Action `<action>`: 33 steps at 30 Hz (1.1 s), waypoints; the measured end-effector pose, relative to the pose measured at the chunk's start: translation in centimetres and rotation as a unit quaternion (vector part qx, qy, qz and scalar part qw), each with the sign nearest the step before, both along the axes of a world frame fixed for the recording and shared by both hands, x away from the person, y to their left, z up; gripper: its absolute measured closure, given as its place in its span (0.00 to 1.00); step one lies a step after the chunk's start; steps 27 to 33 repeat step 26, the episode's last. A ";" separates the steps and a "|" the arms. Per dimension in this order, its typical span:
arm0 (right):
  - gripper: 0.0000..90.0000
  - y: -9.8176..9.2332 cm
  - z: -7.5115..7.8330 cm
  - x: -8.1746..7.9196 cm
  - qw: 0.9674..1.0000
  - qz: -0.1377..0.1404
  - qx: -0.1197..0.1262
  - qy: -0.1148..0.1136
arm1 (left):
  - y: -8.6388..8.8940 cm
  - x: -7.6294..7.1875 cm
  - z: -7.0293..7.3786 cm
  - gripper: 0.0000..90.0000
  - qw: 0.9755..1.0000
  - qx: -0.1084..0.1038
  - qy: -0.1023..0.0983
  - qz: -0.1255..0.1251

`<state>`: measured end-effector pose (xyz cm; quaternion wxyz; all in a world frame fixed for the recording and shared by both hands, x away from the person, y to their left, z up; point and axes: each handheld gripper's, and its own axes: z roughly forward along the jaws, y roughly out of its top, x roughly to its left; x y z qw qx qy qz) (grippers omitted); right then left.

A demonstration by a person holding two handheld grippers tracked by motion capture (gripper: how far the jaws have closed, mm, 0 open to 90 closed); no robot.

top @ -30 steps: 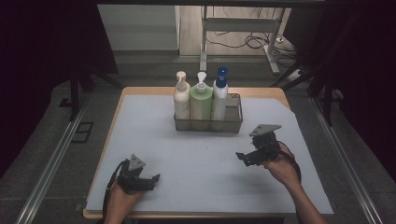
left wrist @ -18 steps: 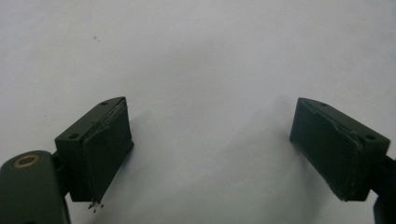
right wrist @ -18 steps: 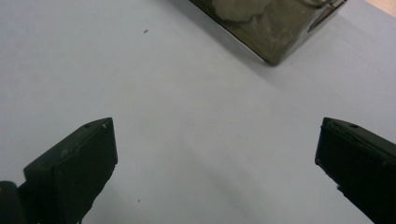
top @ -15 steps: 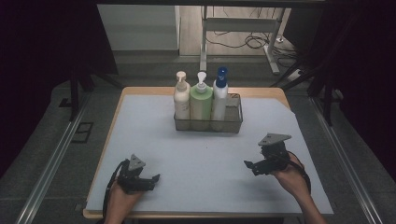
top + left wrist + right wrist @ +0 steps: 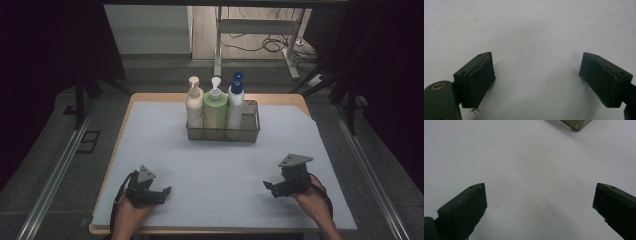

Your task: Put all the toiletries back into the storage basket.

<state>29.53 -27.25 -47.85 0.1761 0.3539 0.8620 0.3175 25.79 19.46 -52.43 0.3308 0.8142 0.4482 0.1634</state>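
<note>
Three pump bottles stand in a wire basket (image 5: 248, 131) at the back middle of the table: a cream one (image 5: 194, 107), a green one (image 5: 215, 109) and a white one with a blue pump (image 5: 235, 103). My left gripper (image 5: 162, 192) rests low at the front left, open, with only the white mat between its jaws (image 5: 536, 75). My right gripper (image 5: 270, 187) is at the front right, open and holding nothing (image 5: 539, 202). A corner of the basket (image 5: 576, 123) shows at the top of the right gripper view.
A pale mat (image 5: 220, 170) covers the wooden table (image 5: 150, 97). Metal rails (image 5: 55, 175) run along both sides, and a desk frame with cables (image 5: 260, 35) stands beyond the far edge. Dark curtains surround the area.
My right gripper has pulled back from near the basket toward the front right edge and come down lower. The left gripper has stayed put.
</note>
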 end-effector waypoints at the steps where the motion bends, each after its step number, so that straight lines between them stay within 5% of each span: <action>1: 0.00 0.0 -0.2 -0.1 1.000 0.000 0.000 0.000 | 0.0 0.0 0.0 0.14 1.000 0.000 0.000 0.000; 17: 0.00 -0.5 -3.9 -0.9 1.000 -0.008 0.009 0.017 | 0.0 0.0 0.0 0.14 1.000 0.000 0.000 0.000; 21: 0.00 -1.0 -4.2 -0.9 0.999 -0.018 0.037 0.025 | 0.0 0.0 0.0 0.14 1.000 0.000 0.000 0.000; 33: 0.00 -1.0 -4.3 -1.0 0.999 -0.016 0.036 0.023 | 0.0 0.0 0.0 0.14 1.000 0.000 0.001 -0.001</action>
